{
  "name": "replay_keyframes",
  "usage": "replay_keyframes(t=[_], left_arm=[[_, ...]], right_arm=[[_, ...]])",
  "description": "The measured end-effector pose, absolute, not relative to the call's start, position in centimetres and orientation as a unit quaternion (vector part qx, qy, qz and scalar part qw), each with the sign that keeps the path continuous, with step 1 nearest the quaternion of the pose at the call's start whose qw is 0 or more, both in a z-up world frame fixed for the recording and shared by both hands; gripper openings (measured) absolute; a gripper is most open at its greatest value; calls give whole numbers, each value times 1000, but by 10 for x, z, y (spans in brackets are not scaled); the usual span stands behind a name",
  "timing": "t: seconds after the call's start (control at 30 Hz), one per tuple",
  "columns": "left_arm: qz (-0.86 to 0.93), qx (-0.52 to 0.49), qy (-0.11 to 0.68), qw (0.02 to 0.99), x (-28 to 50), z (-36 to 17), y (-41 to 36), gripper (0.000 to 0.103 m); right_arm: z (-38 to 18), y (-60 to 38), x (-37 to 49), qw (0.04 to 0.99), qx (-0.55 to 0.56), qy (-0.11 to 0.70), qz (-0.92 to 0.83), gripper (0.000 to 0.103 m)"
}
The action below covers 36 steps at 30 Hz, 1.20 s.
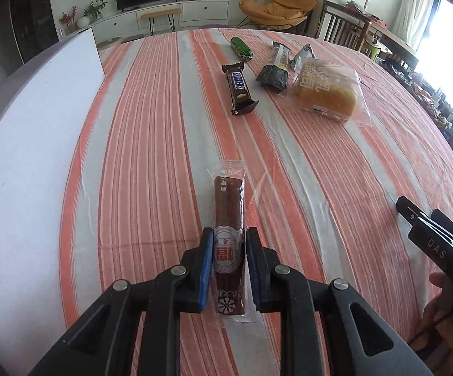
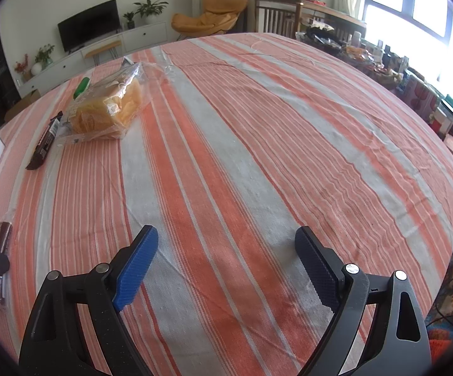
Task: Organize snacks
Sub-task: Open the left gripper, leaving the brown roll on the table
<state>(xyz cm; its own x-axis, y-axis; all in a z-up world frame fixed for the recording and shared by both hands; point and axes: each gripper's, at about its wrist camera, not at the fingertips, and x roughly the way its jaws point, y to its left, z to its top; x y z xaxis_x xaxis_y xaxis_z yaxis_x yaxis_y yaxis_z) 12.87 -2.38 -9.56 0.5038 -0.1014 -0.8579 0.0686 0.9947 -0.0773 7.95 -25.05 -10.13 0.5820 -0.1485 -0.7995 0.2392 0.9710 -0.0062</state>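
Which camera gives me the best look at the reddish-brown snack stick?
The left wrist view: the reddish-brown snack stick lies centred lengthwise between the left gripper fingers, wrapper print visible. The right wrist view shows only a sliver of it at the left edge.

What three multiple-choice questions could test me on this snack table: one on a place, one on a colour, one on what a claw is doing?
1. Where is the brown snack bar in its clear wrapper?
A. On top of the bagged bread
B. Between the fingers of the left claw
C. Under the chocolate bar

2. What colour is the tube-shaped snack farthest across the cloth?
A. Green
B. Purple
C. White

3. What is the right claw doing?
A. Clamping the bagged bread
B. Holding the chocolate bar
C. Standing open with nothing in it

Answers:
1 B, as the left wrist view shows the blue pads on either side of the bar.
2 A, as its wrapper is plainly green.
3 C, as only striped cloth shows between its wide-apart fingers.
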Motion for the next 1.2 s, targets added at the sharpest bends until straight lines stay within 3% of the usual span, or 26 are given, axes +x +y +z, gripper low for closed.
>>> replay_keyframes(t=[0.03,0.07,0.1,0.4,1.2], left_arm=[[-59,-16,482,874,128,-97,-24,40],[-57,-8,479,876,128,-99,-25,64],[-49,2,481,875,129,-101,-27,82],[-41,20,457,888,137,-115,-23,103],[-41,21,457,888,136,-115,-23,103]], right_arm=[[-101,-251,80,888,51,444,-109,92],[-101,-251,80,888,51,444,-109,92],[-101,-251,80,888,51,444,-109,92],[-101,-251,80,888,51,444,-109,92],[-101,-251,80,888,51,444,-108,92]])
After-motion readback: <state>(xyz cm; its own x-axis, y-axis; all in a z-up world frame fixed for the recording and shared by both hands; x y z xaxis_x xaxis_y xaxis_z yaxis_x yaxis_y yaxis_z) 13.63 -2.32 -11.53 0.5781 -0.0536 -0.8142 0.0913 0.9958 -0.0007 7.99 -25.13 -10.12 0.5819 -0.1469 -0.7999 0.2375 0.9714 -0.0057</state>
